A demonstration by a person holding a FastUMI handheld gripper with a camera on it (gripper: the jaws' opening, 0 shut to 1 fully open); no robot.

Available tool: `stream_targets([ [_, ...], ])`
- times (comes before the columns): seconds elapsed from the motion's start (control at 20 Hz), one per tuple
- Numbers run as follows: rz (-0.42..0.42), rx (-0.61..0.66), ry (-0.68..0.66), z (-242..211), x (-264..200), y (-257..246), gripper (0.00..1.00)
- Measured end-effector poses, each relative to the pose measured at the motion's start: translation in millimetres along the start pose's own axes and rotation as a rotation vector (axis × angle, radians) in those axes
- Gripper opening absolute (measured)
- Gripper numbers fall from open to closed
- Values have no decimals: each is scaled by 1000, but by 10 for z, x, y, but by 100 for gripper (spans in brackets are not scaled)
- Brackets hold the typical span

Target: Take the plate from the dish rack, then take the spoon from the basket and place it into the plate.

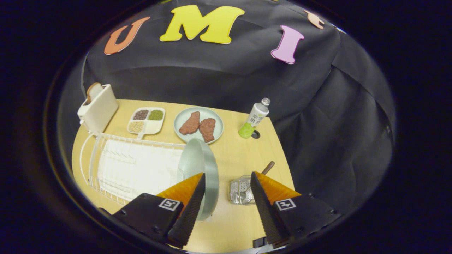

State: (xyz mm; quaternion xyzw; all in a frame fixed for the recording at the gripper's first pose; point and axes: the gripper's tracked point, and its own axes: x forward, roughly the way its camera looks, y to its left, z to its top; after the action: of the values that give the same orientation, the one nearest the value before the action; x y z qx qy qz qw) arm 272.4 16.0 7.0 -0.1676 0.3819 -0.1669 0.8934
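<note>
Between the spread jaws (227, 183) the bare table (233, 158) shows; they grip nothing. Just beside the left jaw stands the pale green plate (206, 169), upright on edge at the end of the white dish rack (134, 165). Just ahead of the right jaw sits the metal basket (241, 190), a brown spoon handle (268, 167) poking out beyond it.

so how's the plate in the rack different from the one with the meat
The rack plate stands on edge at the dish rack end, beside the left of the open fingers; the meat plate lies flat, farther back. The rack plate is bare; the meat plate holds two brown pieces. Both are round and pale green.
</note>
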Motion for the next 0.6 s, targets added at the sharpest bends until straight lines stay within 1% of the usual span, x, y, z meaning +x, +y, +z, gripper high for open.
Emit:
stream_targets([
  [0.1, -3, -16, 38, -24, 119, 101, 69],
  [0.2, -40, -23, 47, 19, 140, 140, 58],
  [0.25, -61, -22, 48, 64, 150, 159, 51],
  [0.3, -91, -17, 49, 95, 143, 163, 31],
  [0.35, -110, -24, 53, 69, 163, 164, 20],
  [0.4, -135, -26, 53, 76, 126, 168, 17],
  [0.45, -177, -18, 41, 105, 96, 130, 15],
  [0.5, -220, -17, 18, 149, 38, 107, 12],
  [0.6, -255, -20, -9, 179, -73, 143, 9],
])
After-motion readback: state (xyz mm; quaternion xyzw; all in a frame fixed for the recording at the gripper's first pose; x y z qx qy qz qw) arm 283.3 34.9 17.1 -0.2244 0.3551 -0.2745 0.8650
